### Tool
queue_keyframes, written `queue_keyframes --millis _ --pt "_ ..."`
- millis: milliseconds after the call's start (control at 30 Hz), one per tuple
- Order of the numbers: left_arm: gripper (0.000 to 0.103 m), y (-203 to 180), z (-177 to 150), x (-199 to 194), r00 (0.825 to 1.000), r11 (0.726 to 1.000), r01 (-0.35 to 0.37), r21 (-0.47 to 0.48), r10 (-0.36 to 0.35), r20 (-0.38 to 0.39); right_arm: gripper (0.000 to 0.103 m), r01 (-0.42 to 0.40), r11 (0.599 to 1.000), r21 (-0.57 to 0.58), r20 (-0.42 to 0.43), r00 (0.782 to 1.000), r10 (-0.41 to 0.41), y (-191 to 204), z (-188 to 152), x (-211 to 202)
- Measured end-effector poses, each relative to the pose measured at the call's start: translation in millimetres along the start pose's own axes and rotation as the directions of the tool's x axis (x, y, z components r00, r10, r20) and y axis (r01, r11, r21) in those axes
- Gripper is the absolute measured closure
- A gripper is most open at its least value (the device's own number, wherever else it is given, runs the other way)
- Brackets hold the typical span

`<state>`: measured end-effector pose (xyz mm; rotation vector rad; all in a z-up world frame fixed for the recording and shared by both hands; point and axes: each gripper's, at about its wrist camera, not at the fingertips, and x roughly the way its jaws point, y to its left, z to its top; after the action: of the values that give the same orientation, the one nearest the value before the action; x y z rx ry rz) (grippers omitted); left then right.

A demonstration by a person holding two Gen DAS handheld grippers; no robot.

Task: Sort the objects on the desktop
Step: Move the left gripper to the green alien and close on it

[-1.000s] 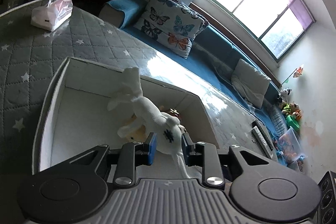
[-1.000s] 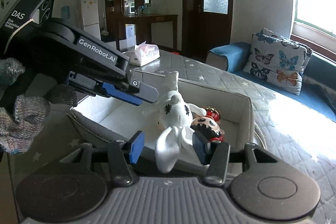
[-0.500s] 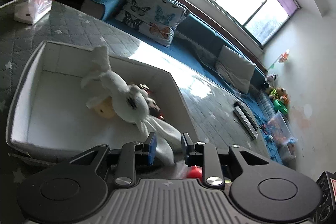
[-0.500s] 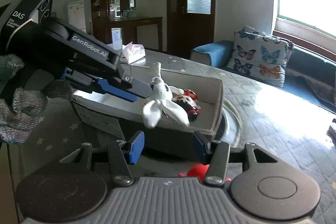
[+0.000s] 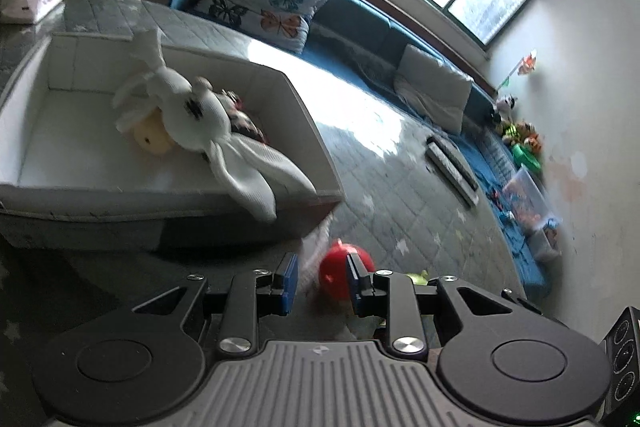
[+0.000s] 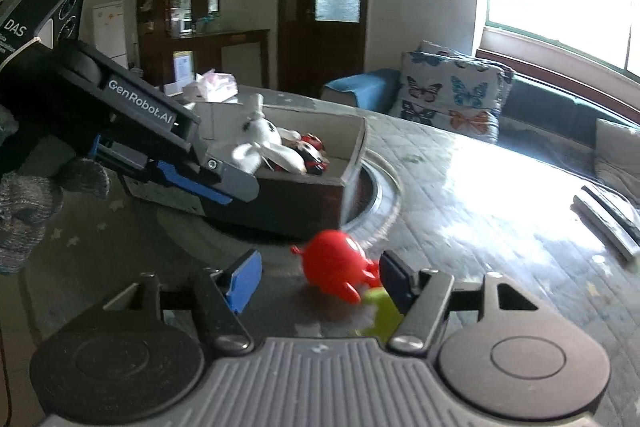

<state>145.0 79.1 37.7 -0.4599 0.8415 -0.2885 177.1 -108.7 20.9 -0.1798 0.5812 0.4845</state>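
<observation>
Left hand-held gripper (image 5: pixel 322 283): jaws parted, nothing gripped. It hangs low over the worktop (image 5: pixel 400 187) just outside the white storage box (image 5: pixel 304 115), and a red round toy (image 5: pixel 338 273) shows between its fingers; contact with either pad cannot be confirmed.

Right hand-held gripper (image 6: pixel 320 279): jaws spread wide, empty. The same red round toy (image 6: pixel 334 267) sits between its fingers on the worktop (image 6: pixel 460 187), nearer the right finger, with a yellow-green item (image 6: pixel 378 311) touching it on the near side. Judgement: both tools are lined up on this toy because it is the nearest unsorted piece.

White plush rabbit (image 5: pixel 200 115): inside the box, lying on a yellow plush (image 5: pixel 150 139) and a red-and-black doll (image 5: pixel 244 119). In the left wrist view its long axis runs diagonally, legs toward the far wall of the box, head toward the near corner. Its long ears drape over the near rim and hang outside, so placement is incomplete in that respect.

Red toy: squat, no clear long axis; small stubs point toward the right finger. Motion blur limits further detail
</observation>
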Motion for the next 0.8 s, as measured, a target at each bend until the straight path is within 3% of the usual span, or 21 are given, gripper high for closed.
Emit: queue_keyframes --millis 367,600,800 --pt "0.072 -41 -17 25 0.991 0.993 0.102 0.06 -0.096 -0.09 0.025 0.11 0.989 0.094 -0.021 0.994 -0.109 -33 -28 -13" --pt "0.071 -67 -17 49 0.983 0.986 0.127 0.104 -0.111 -0.144 0.026 0.099 0.988 0.119 -0.048 0.994 -0.094 -44 -36 0" --pt "0.07 -76 -8 60 0.984 0.986 0.122 0.115 -0.104 -0.145 0.032 0.067 0.984 0.163 -0.06 0.996 -0.058 -54 -41 7"
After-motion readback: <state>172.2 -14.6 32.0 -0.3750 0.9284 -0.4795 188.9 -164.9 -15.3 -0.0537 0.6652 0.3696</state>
